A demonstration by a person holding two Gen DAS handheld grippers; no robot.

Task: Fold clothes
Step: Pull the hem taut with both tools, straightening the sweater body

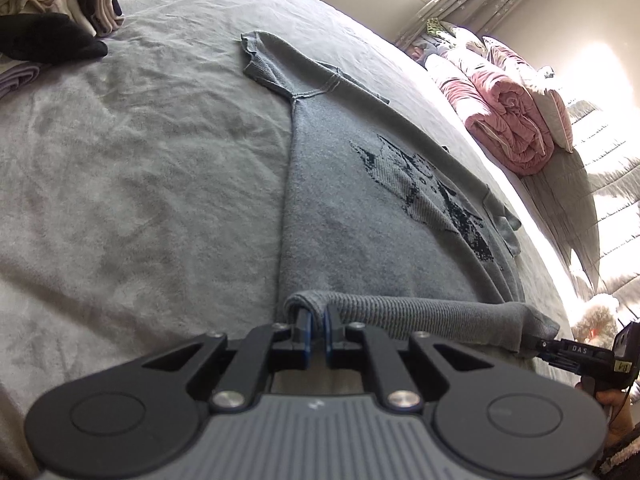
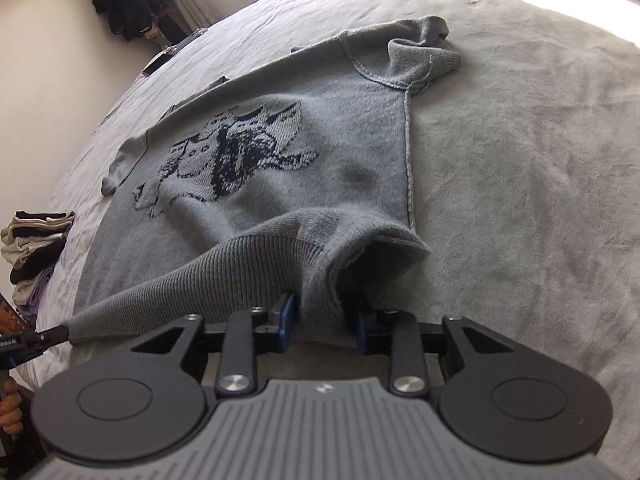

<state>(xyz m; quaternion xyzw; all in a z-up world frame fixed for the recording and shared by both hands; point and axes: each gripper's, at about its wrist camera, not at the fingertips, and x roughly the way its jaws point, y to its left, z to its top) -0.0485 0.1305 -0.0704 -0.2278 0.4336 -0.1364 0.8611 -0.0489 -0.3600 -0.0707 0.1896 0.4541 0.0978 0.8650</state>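
Sweater: grey knit sweater (image 1: 360, 216) lay flat on the bed, ahead of both sets of jaws, with a dark knitted graphic (image 2: 228, 152) on its upper face; sleeves were folded in over the body.
Hem: ribbed hem (image 1: 400, 312) ran between the two grippers, lifted slightly off the cover at each held corner.
Left gripper: left gripper (image 1: 316, 326) had its blue pads pressed nearly together, pinching one hem corner; the fabric bunched into a small loop just ahead of the fingertips.
Right gripper: right gripper (image 2: 322, 320) held the other hem corner, jaws wider set, with a thick gather of knit filling the gap between the blue pads.
Pose: both grippers sat low over the bed, pointing along the sweater toward its shoulders; each showed at the other camera's edge, at the far end of the hem.
Hand: a hand (image 2: 10, 412) gripped the left tool's handle, seen at the left of the right wrist view.
Bed: grey bed cover (image 1: 140, 180) lay wrinkled on both sides of the sweater.
Stack: folded clothes (image 2: 36, 248) were piled well to the left of the right jaws, apart from the sweater.
Bedding: a rolled pink quilt (image 1: 508, 120) lay far ahead and right of the left jaws.
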